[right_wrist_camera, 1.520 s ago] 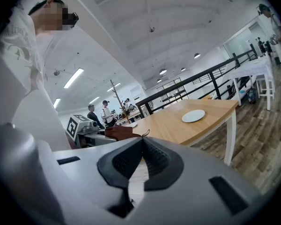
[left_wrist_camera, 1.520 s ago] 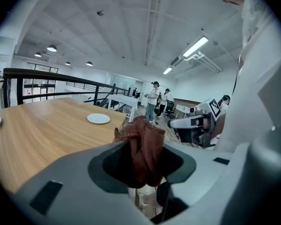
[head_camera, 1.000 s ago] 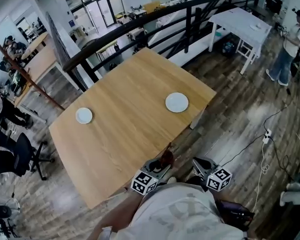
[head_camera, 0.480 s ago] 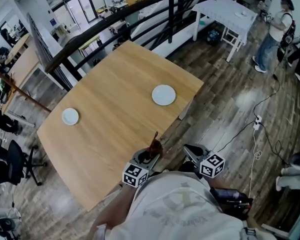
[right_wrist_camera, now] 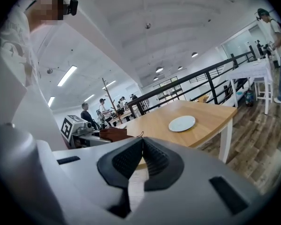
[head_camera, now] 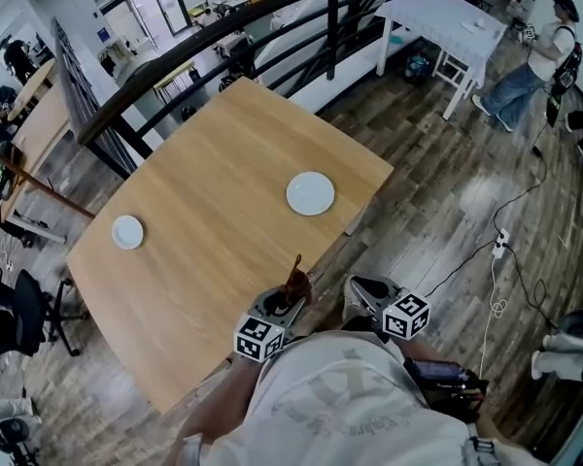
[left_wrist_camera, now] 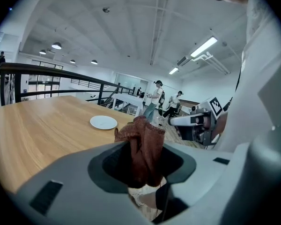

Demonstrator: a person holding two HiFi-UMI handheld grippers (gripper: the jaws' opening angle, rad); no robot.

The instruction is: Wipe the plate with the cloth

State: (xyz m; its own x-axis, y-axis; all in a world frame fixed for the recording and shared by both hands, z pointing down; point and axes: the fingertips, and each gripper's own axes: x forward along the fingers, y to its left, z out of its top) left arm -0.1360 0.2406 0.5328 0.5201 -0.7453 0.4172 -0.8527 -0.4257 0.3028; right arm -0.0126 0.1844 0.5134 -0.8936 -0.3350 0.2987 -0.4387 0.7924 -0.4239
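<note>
The person wears a pale shirt (head_camera: 360, 406), perhaps faintly printed. The grey left gripper (head_camera: 290, 301) and right gripper (head_camera: 356, 289) have black-and-white marker cubes (head_camera: 257, 339) and dark fingers (right_wrist_camera: 126, 161).

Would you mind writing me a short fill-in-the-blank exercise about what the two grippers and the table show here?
The left gripper is ____ on the reddish-brown cloth.
The right gripper has its jaws together, with ____ between them.
On the wooden table, the larger plate lies ____ to the grippers than the smaller plate.
Missing words: shut; nothing; nearer.
</note>
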